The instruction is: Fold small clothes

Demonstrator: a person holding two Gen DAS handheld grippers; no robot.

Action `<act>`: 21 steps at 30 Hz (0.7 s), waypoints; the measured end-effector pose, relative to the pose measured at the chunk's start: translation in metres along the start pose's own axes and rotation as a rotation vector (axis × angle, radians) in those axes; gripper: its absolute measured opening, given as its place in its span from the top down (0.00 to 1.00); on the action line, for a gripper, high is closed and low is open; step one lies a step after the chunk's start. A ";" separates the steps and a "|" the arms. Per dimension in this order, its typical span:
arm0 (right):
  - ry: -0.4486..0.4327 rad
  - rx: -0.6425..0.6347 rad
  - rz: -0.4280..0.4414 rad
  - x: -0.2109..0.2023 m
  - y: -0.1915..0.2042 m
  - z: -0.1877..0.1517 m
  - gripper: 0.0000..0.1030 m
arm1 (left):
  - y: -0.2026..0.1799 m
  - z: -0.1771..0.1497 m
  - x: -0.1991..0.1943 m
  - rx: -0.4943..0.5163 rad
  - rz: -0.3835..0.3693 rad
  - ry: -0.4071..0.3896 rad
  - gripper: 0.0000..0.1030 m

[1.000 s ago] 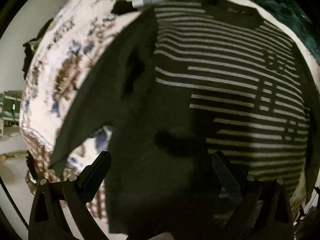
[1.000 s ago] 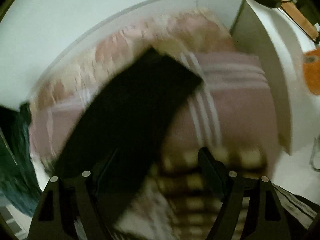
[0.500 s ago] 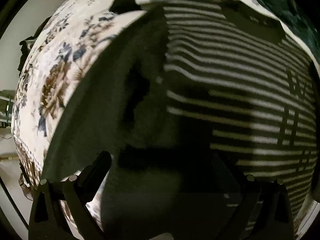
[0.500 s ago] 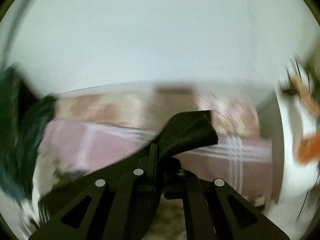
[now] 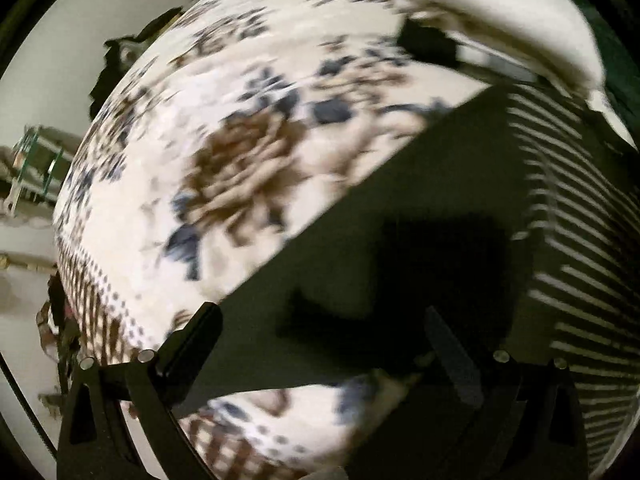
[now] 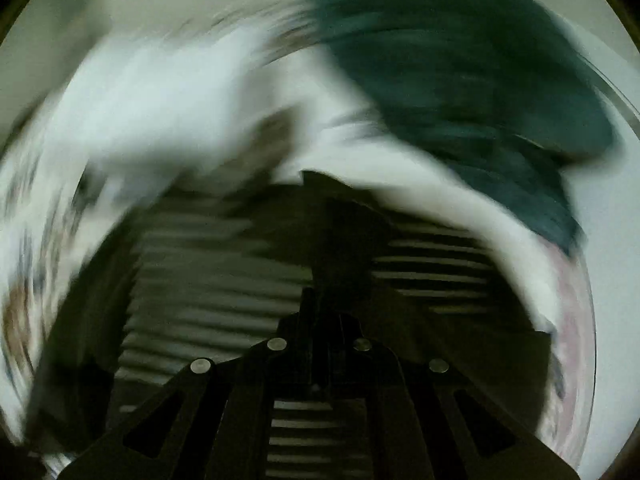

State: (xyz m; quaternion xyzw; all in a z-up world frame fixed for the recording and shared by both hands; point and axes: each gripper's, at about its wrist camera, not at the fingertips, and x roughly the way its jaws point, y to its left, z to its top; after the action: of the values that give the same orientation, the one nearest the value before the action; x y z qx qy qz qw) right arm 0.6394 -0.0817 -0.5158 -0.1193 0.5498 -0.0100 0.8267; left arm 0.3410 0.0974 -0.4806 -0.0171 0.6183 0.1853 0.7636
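Fold in progress: right gripper (image 6: 316, 312) clamps, apparently, the striped shirt's (image 6: 208, 280) sleeve; left gripper (image 5: 320, 340) gapes, empty. Next: lay sleeve across.

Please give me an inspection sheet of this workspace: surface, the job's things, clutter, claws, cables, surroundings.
Surface: flowered bedspread, white with brown and blue blooms.
Job's things: dark striped shirt, one dark sleeve spread over the bedspread.
Clutter: white cloth above the shirt; dark green cloth, blurred.
Claws: left claw open above the sleeve; right claw shut on a dark fold of the shirt.
Cables: nothing seen.
Surroundings: pale wall at left; the rest is blurred.
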 end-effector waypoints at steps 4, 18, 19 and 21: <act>-0.008 -0.309 -0.026 0.022 0.125 -0.020 0.96 | 0.033 -0.007 0.013 -0.041 0.030 0.017 0.00; 0.205 0.098 0.352 0.011 0.060 -0.051 0.34 | 0.143 -0.045 0.022 -0.236 -0.008 0.080 0.00; 0.227 0.146 0.350 0.006 0.046 -0.062 0.34 | 0.158 -0.054 0.021 -0.271 -0.022 0.092 0.00; 0.270 0.213 0.329 -0.003 0.025 -0.088 0.34 | 0.193 -0.078 0.020 -0.362 -0.036 0.125 0.00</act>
State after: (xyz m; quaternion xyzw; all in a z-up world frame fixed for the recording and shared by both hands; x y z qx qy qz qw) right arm 0.5551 -0.0737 -0.5511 0.0622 0.6633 0.0510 0.7441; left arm 0.2125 0.2628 -0.4787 -0.1766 0.6208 0.2783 0.7113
